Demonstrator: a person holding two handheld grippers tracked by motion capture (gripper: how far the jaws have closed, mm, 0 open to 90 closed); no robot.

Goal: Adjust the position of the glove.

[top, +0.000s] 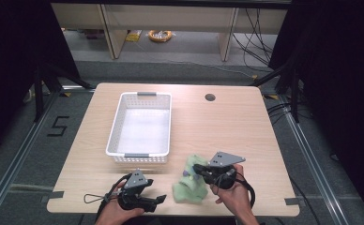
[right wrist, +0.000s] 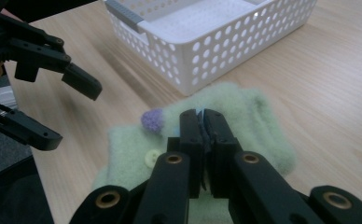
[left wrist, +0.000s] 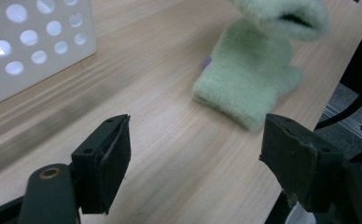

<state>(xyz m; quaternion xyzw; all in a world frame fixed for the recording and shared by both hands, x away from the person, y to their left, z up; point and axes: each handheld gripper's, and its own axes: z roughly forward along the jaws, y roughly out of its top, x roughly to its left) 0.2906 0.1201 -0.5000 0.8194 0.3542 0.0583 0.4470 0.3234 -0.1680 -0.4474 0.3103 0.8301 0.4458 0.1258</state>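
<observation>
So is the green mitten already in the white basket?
No, in the high view the green mitten lies on the table in front of the white basket, pinched by the right gripper.

Pale wooden table [top: 246, 126] with white basket [top: 141, 125] and green mitten [top: 192, 185]

A pale green fuzzy mitten [right wrist: 244, 130] bears a purple pompom [right wrist: 152, 120] and a pale button [right wrist: 152, 158]. The basket [top: 117, 126] is white with grey handles, dotted with round holes. The worktop [top: 227, 126] is light woodgrain. Both claws are black.
</observation>
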